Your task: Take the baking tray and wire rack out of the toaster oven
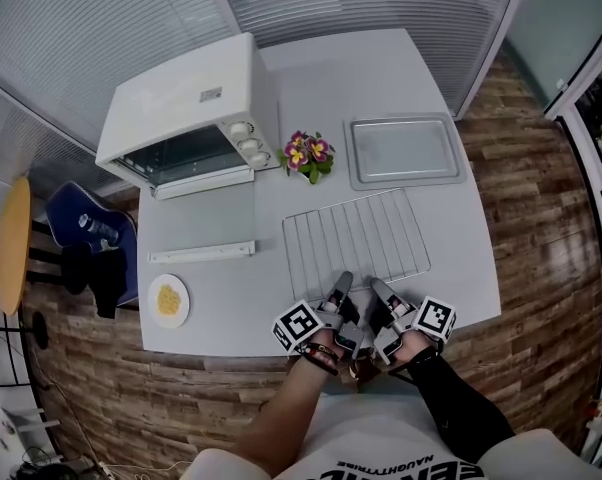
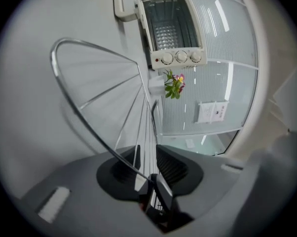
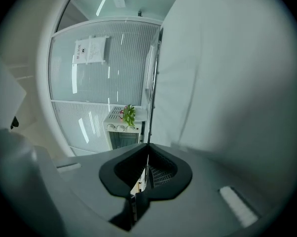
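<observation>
**Tray and rack both out of the toaster oven**

The baking tray is lying on the table at the far right. The wire rack is lying flat just in front of it. The left gripper is standing slightly apart around the rack's near rim, while the right gripper is pinching that rim, closed. The oven, door down, appears empty, so probably only the release is remaining.

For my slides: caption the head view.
Right gripper grips the wire rack on the table; baking tray already out of the toaster oven.
</observation>
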The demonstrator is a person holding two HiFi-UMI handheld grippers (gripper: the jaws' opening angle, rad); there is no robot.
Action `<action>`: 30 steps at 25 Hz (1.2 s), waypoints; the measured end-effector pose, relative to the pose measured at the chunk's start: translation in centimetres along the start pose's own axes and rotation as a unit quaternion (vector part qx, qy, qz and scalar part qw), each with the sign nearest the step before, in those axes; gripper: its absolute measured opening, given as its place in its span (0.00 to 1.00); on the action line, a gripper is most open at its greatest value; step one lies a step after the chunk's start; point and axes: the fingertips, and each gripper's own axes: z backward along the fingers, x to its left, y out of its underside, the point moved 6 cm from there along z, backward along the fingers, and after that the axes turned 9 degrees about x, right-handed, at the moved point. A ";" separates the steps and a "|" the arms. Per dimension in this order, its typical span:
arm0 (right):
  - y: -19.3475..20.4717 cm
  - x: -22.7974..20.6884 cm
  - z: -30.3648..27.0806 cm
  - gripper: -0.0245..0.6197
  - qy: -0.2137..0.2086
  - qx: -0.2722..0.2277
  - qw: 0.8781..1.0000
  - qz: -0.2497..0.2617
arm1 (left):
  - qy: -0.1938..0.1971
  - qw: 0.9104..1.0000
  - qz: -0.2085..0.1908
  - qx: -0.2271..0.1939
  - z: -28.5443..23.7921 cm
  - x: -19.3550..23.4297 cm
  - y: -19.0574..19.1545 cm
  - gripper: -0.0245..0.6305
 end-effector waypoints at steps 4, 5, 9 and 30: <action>0.6 -0.3 -0.1 0.06 0.001 -0.010 1.000 -0.023 | 0.004 1.000 0.008 0.010 1.3 0.0 1.5 0.19; 0.8 -0.4 -0.1 0.06 -0.001 -0.011 1.000 -0.028 | 0.005 1.000 0.008 0.014 1.5 -0.1 2.0 0.19; 1.0 -0.1 -0.3 0.06 -0.013 -0.010 0.999 -0.033 | -0.011 0.999 0.002 0.032 2.0 0.4 3.0 0.19; 3.4 0.2 -0.5 0.06 0.021 0.081 0.996 0.008 | -0.033 0.999 -0.007 0.016 2.9 1.6 2.4 0.16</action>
